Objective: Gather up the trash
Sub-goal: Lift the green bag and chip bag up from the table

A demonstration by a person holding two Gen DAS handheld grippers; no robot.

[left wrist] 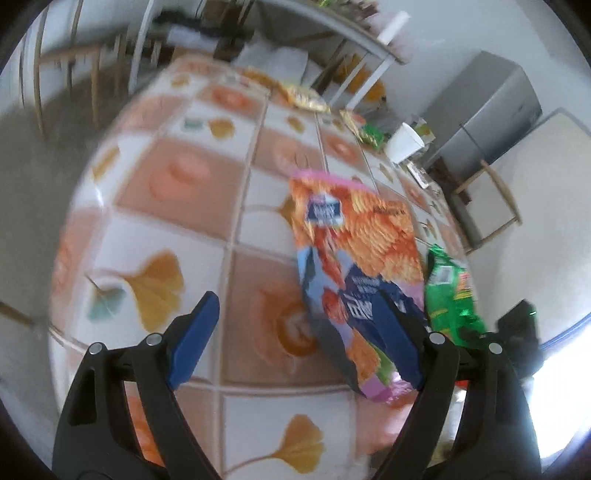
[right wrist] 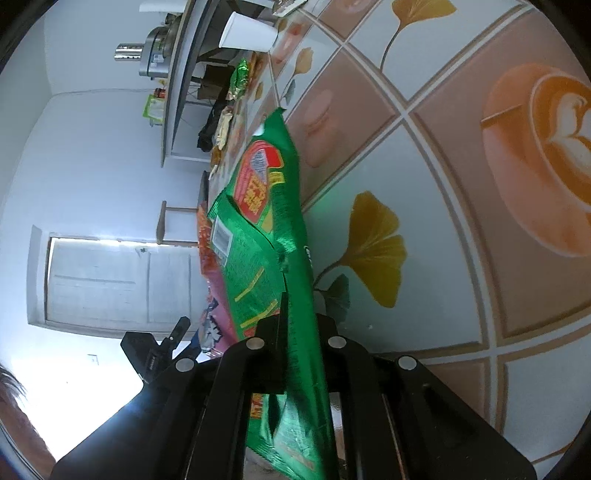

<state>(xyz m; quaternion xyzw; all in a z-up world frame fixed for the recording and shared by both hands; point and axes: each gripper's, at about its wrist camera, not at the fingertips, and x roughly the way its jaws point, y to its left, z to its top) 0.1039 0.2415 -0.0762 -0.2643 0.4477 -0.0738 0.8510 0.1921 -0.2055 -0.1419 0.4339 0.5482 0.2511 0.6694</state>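
here, right gripper (right wrist: 295, 325) clenched on green snack bag (right wrist: 266, 236), left gripper (left wrist: 299, 325) wide open, white cup (right wrist: 247, 31) beyond

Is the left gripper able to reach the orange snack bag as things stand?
Probably yes. The left gripper is open, and the orange snack bag already lies by its right finger on the table. Nothing blocks it.

Glossy crinkled foil green wrapper (right wrist: 266, 236); glossy tablecloth (right wrist: 443, 155); matt paper cup (right wrist: 247, 33).
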